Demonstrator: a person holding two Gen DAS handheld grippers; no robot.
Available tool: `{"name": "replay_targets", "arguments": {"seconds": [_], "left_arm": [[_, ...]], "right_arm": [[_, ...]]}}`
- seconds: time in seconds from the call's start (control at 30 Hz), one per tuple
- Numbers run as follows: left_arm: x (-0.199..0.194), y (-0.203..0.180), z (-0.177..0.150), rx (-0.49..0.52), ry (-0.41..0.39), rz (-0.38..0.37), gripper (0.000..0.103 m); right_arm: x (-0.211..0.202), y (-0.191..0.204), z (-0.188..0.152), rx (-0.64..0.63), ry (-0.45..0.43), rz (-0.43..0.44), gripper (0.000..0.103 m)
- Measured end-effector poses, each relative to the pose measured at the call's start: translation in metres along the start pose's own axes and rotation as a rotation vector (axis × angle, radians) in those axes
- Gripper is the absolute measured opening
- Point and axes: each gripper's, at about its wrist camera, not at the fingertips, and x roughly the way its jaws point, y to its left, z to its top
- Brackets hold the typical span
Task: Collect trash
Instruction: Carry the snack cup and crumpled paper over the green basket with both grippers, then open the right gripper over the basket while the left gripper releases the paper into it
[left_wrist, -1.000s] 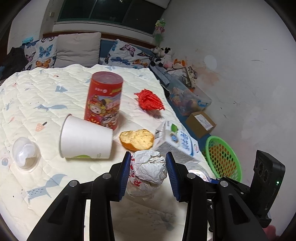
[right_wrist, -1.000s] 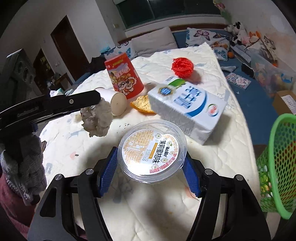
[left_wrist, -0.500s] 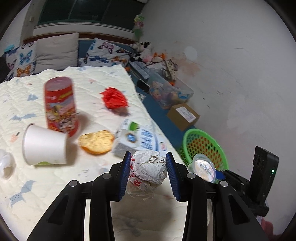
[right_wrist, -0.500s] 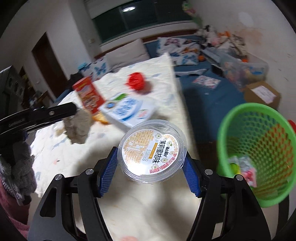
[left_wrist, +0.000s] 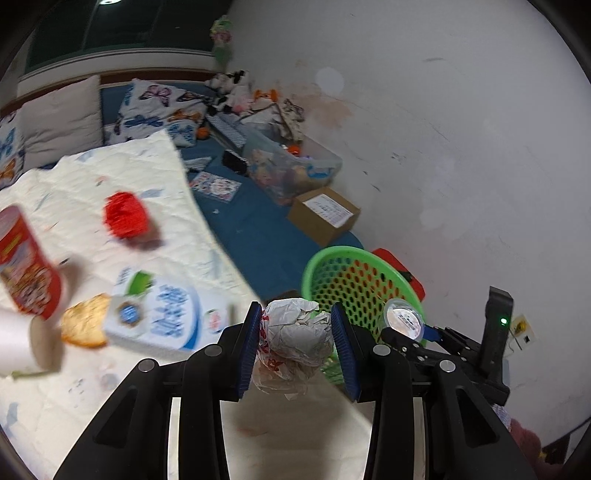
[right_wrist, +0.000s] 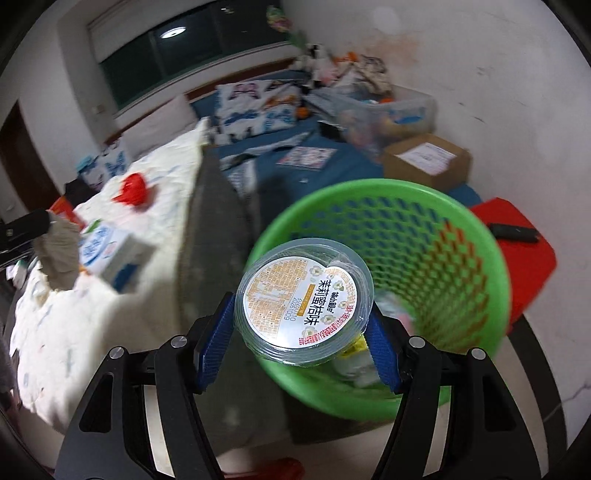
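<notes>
Item one, crumpled paper wrapper (left_wrist: 295, 343): pinched between the fingers of the left gripper (left_wrist: 295, 347), held near the bed (left_wrist: 92, 387) edge, short of the green basket (left_wrist: 321, 258). Likely light, soft, crushable; any side grip should serve. Item two, clear plastic cup with printed lid (right_wrist: 303, 302): clamped at its rim by the fingers of the right gripper (right_wrist: 301, 332), over the near rim of the basket (right_wrist: 491, 266). Probably light, thin-walled, smooth-sided, so liable to slip or buckle. Basket mouth wide and open, some rubbish already inside. Hazards: mattress corner just beside the basket; red stool (right_wrist: 524, 251) and wall behind.
</notes>
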Motion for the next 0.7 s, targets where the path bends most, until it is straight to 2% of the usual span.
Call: {"name": "replay_targets", "arguments": {"seconds": [0.33,0.5,0.7], "left_arm": [[0.041,-0.045,0.019,0.068,0.05,-0.055,0.038],[0.058,-0.061,0.023,0.099,0.073,-0.062,0.038],[0.079,-0.081,0.026,0.13,0.101,-0.086,0.038]], "right_arm": [[0.008,-0.052,-0.002,0.079,0.016,-0.081,0.068],[0.01,-0.063,-0.003,0.098,0.019,-0.094,0.073],[0.0,-0.07,-0.006,0.114,0.0,-0.093,0.073]]}}
